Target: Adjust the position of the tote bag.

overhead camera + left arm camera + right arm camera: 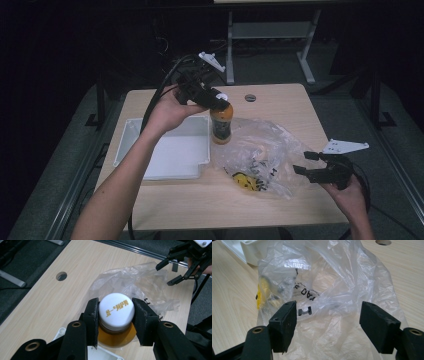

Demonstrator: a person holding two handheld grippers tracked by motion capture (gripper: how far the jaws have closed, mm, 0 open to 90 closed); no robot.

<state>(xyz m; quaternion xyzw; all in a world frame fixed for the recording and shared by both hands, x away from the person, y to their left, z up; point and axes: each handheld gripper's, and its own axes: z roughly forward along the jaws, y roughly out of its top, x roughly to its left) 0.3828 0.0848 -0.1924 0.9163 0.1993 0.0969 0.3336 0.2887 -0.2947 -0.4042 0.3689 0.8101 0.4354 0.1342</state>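
Jaws of the left gripper [115, 322] clamp the white cap of the amber bottle [221, 123], beside the white tray [165, 155]. Right gripper [328, 322] stands open before the clear plastic bag [332, 287] on the worktop [280, 95].

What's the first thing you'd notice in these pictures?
Probably the orange drink bottle near the middle of the table, with the left claw clamped on its white cap. Next to it lies a crinkly clear plastic bag, and the right claw waits open at its edge.
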